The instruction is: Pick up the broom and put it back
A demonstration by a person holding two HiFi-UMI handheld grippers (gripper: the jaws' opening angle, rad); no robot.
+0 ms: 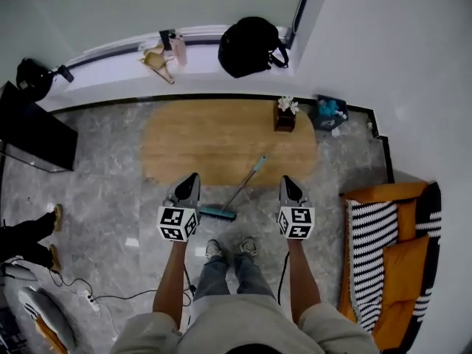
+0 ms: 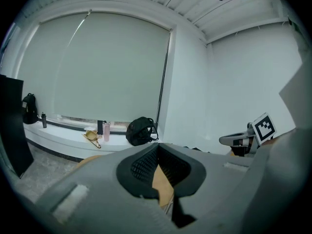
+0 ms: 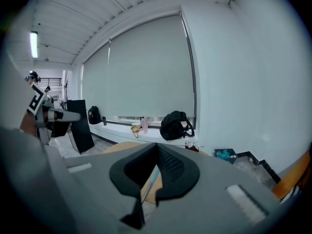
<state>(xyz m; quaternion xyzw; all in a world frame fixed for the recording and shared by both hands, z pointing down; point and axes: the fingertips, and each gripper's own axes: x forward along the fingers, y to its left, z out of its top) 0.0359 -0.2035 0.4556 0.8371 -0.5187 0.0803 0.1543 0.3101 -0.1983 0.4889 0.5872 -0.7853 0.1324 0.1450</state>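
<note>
Left gripper [image 1: 193, 177], right gripper [image 1: 286, 181], broom [image 1: 240, 189] between

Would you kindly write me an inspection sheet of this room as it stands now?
Surface: grey marble floor, with an oval wooden table standing on it.
Job's things: teal-headed broom, head on the floor, handle slanting over the table edge; not held.
Clutter: small brown flower box on the table; black backpack on the window ledge.
Grippers: left gripper and right gripper both shut and empty, either side of the broom.
Cables: white power strip with black cable on the floor.
Surroundings: orange sofa at right; another person's legs at left.
</note>
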